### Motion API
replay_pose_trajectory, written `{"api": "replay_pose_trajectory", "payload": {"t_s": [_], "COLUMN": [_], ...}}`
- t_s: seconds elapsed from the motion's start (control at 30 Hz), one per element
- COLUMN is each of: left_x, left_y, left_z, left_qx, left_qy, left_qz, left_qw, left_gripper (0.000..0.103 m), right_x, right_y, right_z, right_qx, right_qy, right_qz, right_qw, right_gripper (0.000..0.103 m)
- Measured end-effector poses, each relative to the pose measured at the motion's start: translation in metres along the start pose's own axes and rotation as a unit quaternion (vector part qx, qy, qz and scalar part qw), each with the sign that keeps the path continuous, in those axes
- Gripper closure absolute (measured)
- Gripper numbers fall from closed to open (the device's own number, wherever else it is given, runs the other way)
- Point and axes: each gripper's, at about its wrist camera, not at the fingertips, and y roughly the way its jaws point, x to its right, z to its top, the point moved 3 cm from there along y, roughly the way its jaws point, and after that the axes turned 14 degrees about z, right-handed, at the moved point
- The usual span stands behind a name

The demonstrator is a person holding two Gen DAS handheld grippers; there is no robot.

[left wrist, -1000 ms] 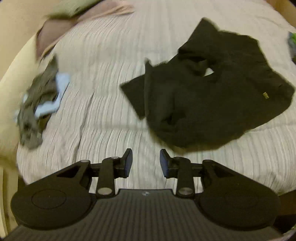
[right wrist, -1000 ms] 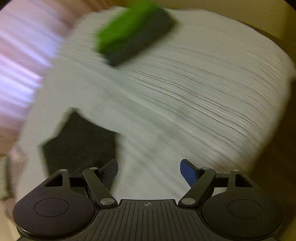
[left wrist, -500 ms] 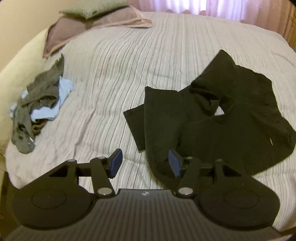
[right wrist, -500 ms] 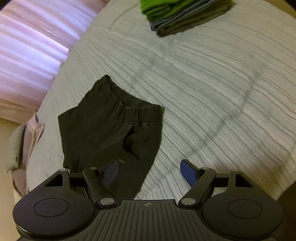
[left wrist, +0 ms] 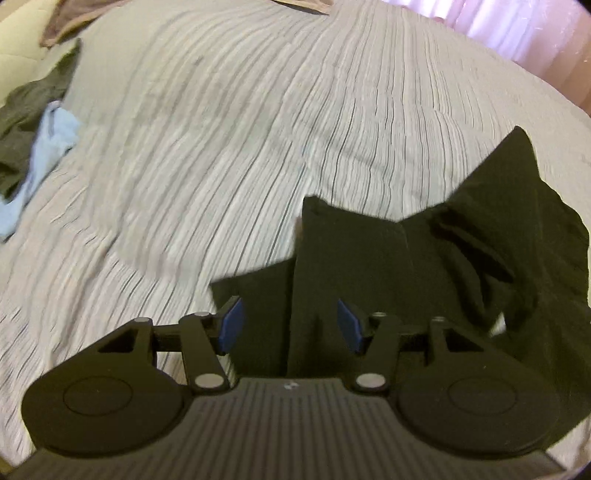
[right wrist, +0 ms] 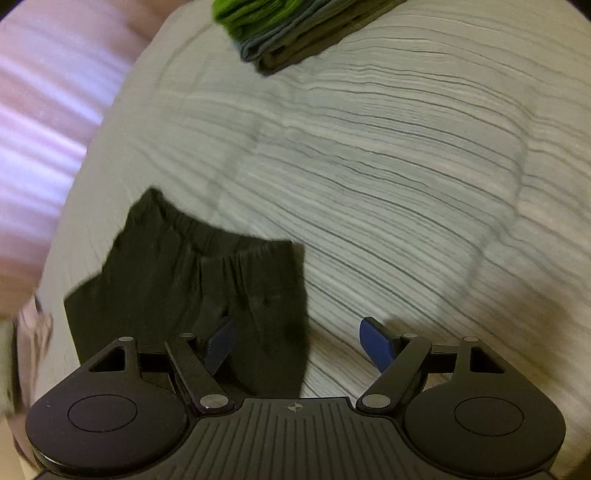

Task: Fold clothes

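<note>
1. Black fabric shorts (left wrist: 424, 266) with a gathered elastic waistband are seen lying crumpled on the striped grey-white bedspread (left wrist: 221, 147); in the left wrist view they fill the 3 to 6 o'clock part.
2. No brand, label or writing can be read on the shorts in either view.
3. In the right wrist view the shorts (right wrist: 192, 280) lie at 8 o'clock, with the waistband edge turned toward 12 o'clock and the long axis running from about 12 toward 6 o'clock; the leg ends are hidden under the tool.
4. The left gripper (left wrist: 288, 325) is held with its blue-padded jaws apart above a folded edge of the shorts, nothing being clamped.
5. The right gripper (right wrist: 297, 347) is spread wide, one finger over the shorts' edge and the other over bare bedspread; nothing is gripped.
6. A folded stack of green, blue and grey clothes (right wrist: 295, 33) is seen at 12 o'clock.
7. An unfolded heap of olive and light-blue garments (left wrist: 33, 122) lies at 9 o'clock, and pink curtains (left wrist: 535, 33) hang at 1 o'clock.
</note>
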Motion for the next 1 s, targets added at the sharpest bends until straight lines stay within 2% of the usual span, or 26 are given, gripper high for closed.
{"api": "replay_pose_trajectory", "payload": {"t_s": [0.13, 0.2, 0.23, 0.33, 0.37, 0.43, 0.53, 0.63, 0.7, 0.77, 0.87, 0.9, 0.93, 0.97, 1.0], "left_x": [0.009, 0.015, 0.017, 0.017, 0.014, 0.005, -0.038, -0.094, -0.125, -0.142, -0.142, -0.137, -0.133, -0.129, -0.125], "left_y": [0.025, 0.036, 0.04, 0.029, 0.022, 0.007, -0.024, -0.054, -0.066, -0.067, -0.062, -0.061, -0.061, -0.063, -0.068], "left_z": [0.01, 0.013, 0.013, 0.01, 0.009, 0.006, -0.007, -0.033, -0.058, -0.084, -0.115, -0.12, -0.126, -0.127, -0.124], "left_qx": [-0.008, -0.016, -0.02, -0.002, 0.008, 0.03, 0.061, 0.063, 0.042, 0.006, -0.042, -0.049, -0.055, -0.055, -0.047], "left_qy": [0.012, 0.018, 0.02, 0.013, 0.007, -0.007, -0.05, -0.1, -0.123, -0.137, -0.142, -0.143, -0.145, -0.146, -0.147], "left_qz": [-0.015, -0.019, -0.021, -0.021, -0.015, -0.001, 0.04, 0.088, 0.108, 0.119, 0.133, 0.134, 0.136, 0.134, 0.13], "left_qw": [0.9998, 0.9995, 0.9994, 0.9997, 0.9998, 0.9995, 0.9961, 0.9891, 0.9856, 0.9834, 0.9801, 0.9793, 0.9786, 0.9786, 0.9794], "left_gripper": [0.065, 0.083, 0.096, 0.097, 0.098, 0.098, 0.098, 0.099, 0.098, 0.098, 0.095, 0.094, 0.094, 0.09, 0.087], "right_x": [0.001, 0.004, 0.005, 0.006, 0.004, 0.001, -0.003, -0.017, -0.024, -0.02, 0.018, 0.036, 0.053, 0.07, 0.076], "right_y": [0.017, 0.028, 0.033, 0.047, 0.051, 0.058, 0.051, 0.017, -0.014, -0.052, -0.101, -0.106, -0.109, -0.111, -0.113], "right_z": [0.0, 0.0, -0.001, -0.002, -0.003, -0.003, -0.001, 0.0, 0.002, 0.011, 0.026, 0.029, 0.032, 0.034, 0.037], "right_qx": [0.027, 0.029, 0.029, 0.025, 0.021, 0.008, 0.006, 0.015, 0.028, 0.051, 0.073, 0.056, 0.034, 0.012, 0.009], "right_qy": [0.014, 0.015, 0.014, 0.005, -0.001, -0.021, -0.049, -0.086, -0.105, -0.104, -0.073, -0.059, -0.045, -0.03, -0.029], "right_qz": [0.017, 0.013, 0.007, 0.011, 0.02, -0.005, 0.002, 0.021, 0.028, 0.012, -0.059, -0.09, -0.12, -0.15, -0.172], "right_qw": [0.999, 0.999, 0.999, 1.0, 1.0, 1.0, 0.999, 0.996, 0.994, 0.993, 0.993, 0.993, 0.991, 0.988, 0.985], "right_gripper": [0.026, 0.026, 0.026, 0.027, 0.036, 0.073, 0.082, 0.083, 0.083, 0.083, 0.083, 0.079, 0.068, 0.063, 0.058]}}
